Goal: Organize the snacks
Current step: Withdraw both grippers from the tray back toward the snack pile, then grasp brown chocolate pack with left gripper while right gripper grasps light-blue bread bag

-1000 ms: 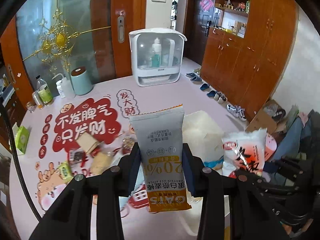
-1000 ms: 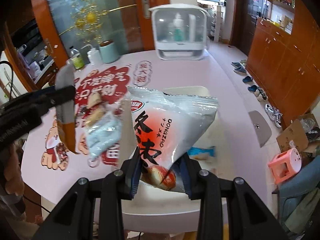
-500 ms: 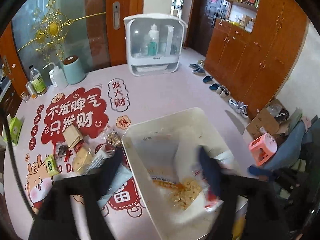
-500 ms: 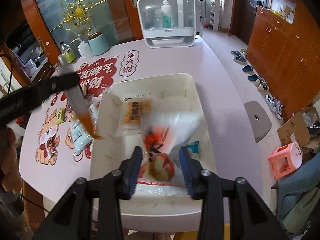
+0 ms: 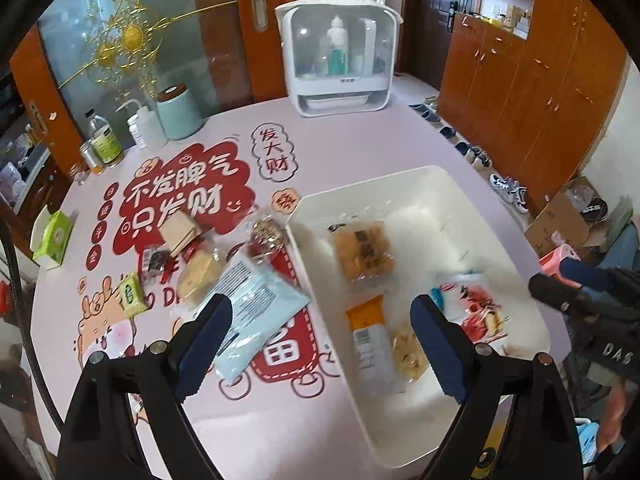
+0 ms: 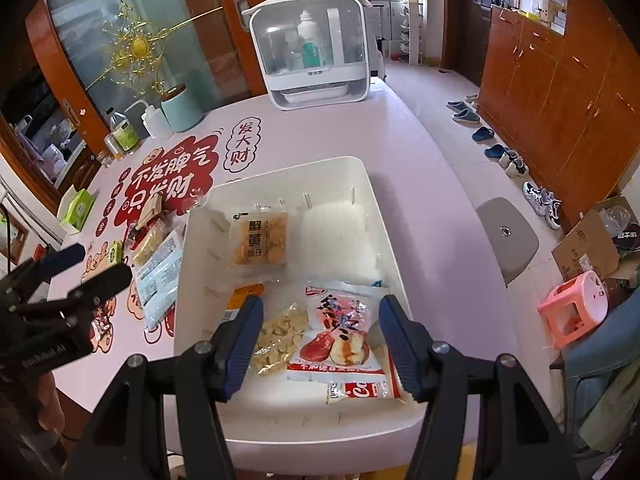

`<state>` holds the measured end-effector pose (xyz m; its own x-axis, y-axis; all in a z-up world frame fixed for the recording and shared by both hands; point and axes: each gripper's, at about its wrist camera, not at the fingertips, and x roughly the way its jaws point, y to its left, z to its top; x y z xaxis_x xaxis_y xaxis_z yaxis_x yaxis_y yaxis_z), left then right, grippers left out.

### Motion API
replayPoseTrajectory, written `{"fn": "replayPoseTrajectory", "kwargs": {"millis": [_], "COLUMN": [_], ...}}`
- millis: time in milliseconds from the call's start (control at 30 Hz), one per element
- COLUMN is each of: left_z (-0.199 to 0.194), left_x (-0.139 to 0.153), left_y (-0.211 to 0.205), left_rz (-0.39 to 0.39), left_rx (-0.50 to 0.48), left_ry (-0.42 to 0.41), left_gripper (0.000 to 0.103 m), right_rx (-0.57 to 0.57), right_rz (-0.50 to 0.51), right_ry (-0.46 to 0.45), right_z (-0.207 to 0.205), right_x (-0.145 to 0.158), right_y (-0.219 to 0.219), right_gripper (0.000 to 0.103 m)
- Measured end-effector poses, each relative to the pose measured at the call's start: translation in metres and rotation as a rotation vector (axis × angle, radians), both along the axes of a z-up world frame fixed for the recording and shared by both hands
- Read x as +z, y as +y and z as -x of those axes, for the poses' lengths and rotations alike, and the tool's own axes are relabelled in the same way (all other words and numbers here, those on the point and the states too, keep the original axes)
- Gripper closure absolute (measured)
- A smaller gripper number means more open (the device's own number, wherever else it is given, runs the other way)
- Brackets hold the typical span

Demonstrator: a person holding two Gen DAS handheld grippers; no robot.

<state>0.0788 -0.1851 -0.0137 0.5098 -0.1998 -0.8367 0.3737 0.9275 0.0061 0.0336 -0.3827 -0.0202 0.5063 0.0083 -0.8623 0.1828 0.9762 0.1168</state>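
A white bin (image 5: 400,184) (image 6: 280,172) sits on the pink table. In it lie an orange cracker pack (image 5: 362,254) (image 6: 260,240), a grey and orange oat bar pack (image 5: 370,340) (image 6: 242,298), a clear bag of pale crisps (image 6: 280,334) and a white and red bun bag (image 6: 340,328) (image 5: 476,304). My left gripper (image 5: 320,344) is open and empty above the bin's left wall. My right gripper (image 6: 320,344) is open and empty above the bun bag. Several loose snacks (image 5: 188,256) and a light blue pack (image 5: 256,312) lie left of the bin.
A white dispenser cabinet (image 5: 340,56) stands at the table's far edge. A teal canister (image 5: 178,114), bottles (image 5: 104,140) and a green box (image 5: 54,236) stand at the far left. A grey stool (image 6: 506,236) and a pink stool (image 6: 572,304) are on the right.
Both grippers have opened. The oat bar pack left my left gripper and the bun bag left my right gripper; both now lie in the bin.
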Motion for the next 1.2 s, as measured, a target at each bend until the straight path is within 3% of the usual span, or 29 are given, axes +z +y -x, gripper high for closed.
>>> {"fn": "replayPoseTrajectory", "kwargs": {"millis": [467, 700, 933, 1067, 1200], "left_z": [0.010, 0.008, -0.004, -0.021, -0.035], "left_x": [0.005, 0.017, 0.022, 0.007, -0.027], "left_y": [0.059, 0.128, 0.219, 0.267, 0.291], "left_rz": [-0.039, -0.068, -0.113, -0.055, -0.031], "left_rx": [0.101, 0.245, 0.382, 0.475, 0.499], "left_ry": [-0.031, -0.060, -0.094, -0.034, 0.060], "left_gripper": [0.013, 0.013, 0.013, 0.013, 0.013], "right_rx": [0.061, 0.138, 0.191, 0.259, 0.286], "right_rz": [-0.002, -0.019, -0.075, -0.090, -0.101], "right_ry": [-0.019, -0.025, -0.031, -0.007, 0.053], "right_z": [-0.005, -0.019, -0.058, -0.082, -0.104], "right_x": [0.000, -0.003, -0.002, -0.003, -0.022], "right_y": [0.032, 0.072, 0.134, 0.175, 0.207], "right_gripper": [0.042, 0.042, 0.042, 0.042, 0.041]}}
